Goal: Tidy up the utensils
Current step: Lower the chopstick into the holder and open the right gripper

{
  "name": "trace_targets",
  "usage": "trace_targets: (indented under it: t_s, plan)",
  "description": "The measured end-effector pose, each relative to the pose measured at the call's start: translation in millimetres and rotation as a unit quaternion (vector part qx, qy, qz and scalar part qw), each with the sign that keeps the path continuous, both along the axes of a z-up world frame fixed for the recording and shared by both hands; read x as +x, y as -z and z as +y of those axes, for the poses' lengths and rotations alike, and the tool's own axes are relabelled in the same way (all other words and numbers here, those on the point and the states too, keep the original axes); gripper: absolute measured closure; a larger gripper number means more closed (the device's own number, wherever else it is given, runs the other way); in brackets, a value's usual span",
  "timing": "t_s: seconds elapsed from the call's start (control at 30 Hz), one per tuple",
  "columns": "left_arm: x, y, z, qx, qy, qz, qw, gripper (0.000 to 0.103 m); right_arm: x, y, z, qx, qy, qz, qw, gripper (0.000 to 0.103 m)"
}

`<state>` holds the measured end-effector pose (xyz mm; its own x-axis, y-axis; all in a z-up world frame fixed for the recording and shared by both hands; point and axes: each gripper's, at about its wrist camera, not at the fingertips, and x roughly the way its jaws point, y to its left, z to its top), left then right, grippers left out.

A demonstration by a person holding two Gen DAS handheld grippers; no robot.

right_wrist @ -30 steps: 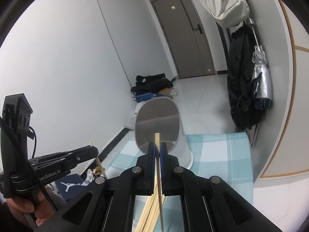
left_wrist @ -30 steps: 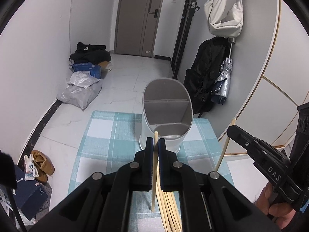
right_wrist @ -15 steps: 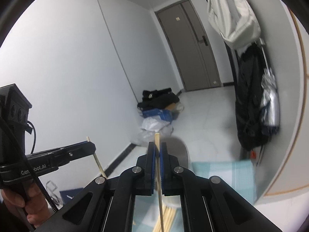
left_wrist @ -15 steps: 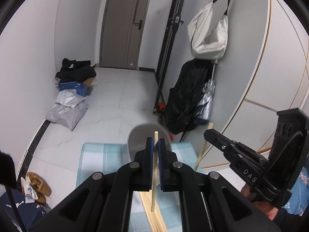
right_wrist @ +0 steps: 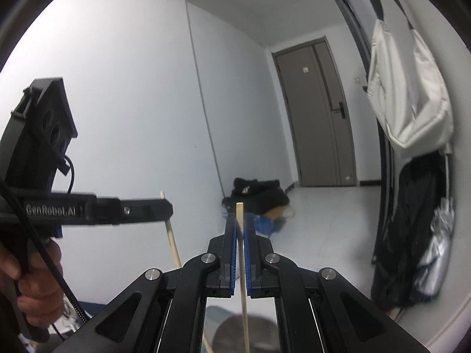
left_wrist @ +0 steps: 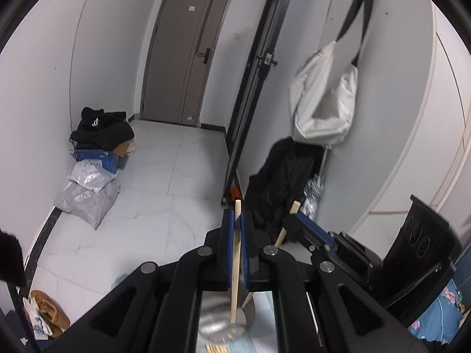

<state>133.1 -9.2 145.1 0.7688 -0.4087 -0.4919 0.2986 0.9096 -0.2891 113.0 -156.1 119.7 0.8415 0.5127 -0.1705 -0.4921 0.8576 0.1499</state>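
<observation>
1. On the left, the left gripper (left_wrist: 238, 216) is clenched on one wooden chopstick (left_wrist: 235, 267), which stands nearly upright between the blue pads (left_wrist: 229, 235); its lower end hangs free above the grey utensil holder (left_wrist: 219, 319), not inside it.
2. Below the holder's blurred rim, a few more loose chopsticks (left_wrist: 216, 348) lie on the checked cloth (left_wrist: 262, 347); they are still to be sorted, so by my reading the task is at an early or middle stage.
3. To the right, the right gripper (right_wrist: 240, 226) is likewise clamped on a second chopstick (right_wrist: 242, 267), held upright with its tip standing clear above the jaws; the holder (right_wrist: 247, 335) shows only as a dark blur beneath it.
4. Both sticks are lifted but neither is yet placed; what is left is to lower each into a compartment, though which compartment cannot be told, since the dividers are hidden.
5. The two grippers sit close side by side, so the sticks could knock together on the way down; each tool blocks the other's view of the opening.
6. Around: a black jacket (left_wrist: 282, 188) and white bag (left_wrist: 323, 103) hang on the right wall; parcels (left_wrist: 88, 194) and a door (left_wrist: 188, 53) lie beyond, well apart from the work.
</observation>
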Motion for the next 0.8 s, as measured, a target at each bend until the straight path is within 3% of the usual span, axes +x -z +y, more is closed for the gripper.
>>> trace_targets:
  t_s: [0.37,0.8]
  plan:
    - [42.6,42.7,4.1,-0.003,-0.007,0.013,0.9999,0.102,49.7,36.6,-2.8,0.001,-0.020,0.008,1.000,0.099]
    - [43.0,72.6,-4.2,0.035,0.049,0.052,0.9968,0.101,43.6,77.3,-4.4,-0.046,-0.101,0.054,0.992,0.096]
